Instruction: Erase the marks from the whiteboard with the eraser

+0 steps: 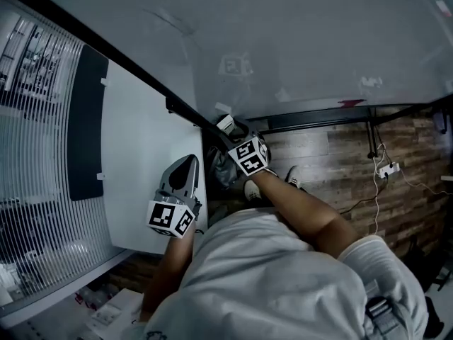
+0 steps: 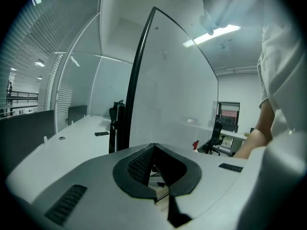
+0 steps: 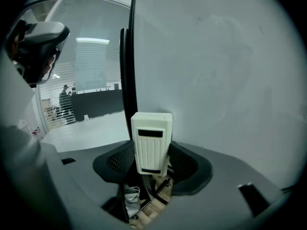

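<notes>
The right gripper (image 3: pixel 152 163) was clamped on the white eraser (image 3: pixel 151 138), which stood upright between its jaws just beside the whiteboard (image 3: pixel 216 71) and its black edge. Whether the eraser touched the board could not be told. In the head view the gripper's marker cube hid most of the eraser. Marks on the board's pale face were too faint to make out. The left gripper (image 2: pixel 154 147) had its jaws together on nothing, over the white surface (image 1: pixel 141 154), whose far side was cut off.
</notes>
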{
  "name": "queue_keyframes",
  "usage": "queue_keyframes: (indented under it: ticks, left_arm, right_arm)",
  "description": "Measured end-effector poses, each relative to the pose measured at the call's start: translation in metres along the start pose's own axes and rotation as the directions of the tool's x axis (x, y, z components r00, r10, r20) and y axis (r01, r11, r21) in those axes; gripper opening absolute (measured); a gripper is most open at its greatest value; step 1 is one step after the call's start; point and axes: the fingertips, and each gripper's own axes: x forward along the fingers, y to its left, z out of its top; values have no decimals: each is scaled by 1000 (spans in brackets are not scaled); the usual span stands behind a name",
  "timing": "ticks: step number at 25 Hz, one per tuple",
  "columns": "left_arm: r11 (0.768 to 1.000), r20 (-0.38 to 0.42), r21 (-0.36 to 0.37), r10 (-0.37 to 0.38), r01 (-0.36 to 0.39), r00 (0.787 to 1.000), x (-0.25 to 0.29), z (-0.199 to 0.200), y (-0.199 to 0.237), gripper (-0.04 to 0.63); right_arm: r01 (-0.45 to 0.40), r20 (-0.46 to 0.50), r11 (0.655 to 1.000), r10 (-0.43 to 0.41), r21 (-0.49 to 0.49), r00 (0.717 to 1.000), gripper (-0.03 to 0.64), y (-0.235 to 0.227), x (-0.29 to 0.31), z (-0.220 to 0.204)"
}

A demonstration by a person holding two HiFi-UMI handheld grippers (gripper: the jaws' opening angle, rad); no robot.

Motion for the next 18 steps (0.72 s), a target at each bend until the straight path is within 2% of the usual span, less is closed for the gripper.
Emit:
queue_keyframes:
  ticks: [3,7,11,18]
  left_arm:
    - [1000,5,6,-27,27,1000,9,2,-9,6]
    - [997,7,8,-78,78,997,27,6,-21,6]
    - [989,4,24,-147,147,989,65,13,-52,6]
    - [970,-12,43,-240,240,971,116,24,-98,7]
  right_arm:
    - [25,-6,1000,-25,-18,1000,233,-15,-13,-3]
    - [86,-10,996,-86,7,996,233,-46,-36,-11]
    - [183,-19,982,-182,48,983,234,-109,-77,-31]
    - [336,-55,942,-334,26,941,235,-216,-154,-67]
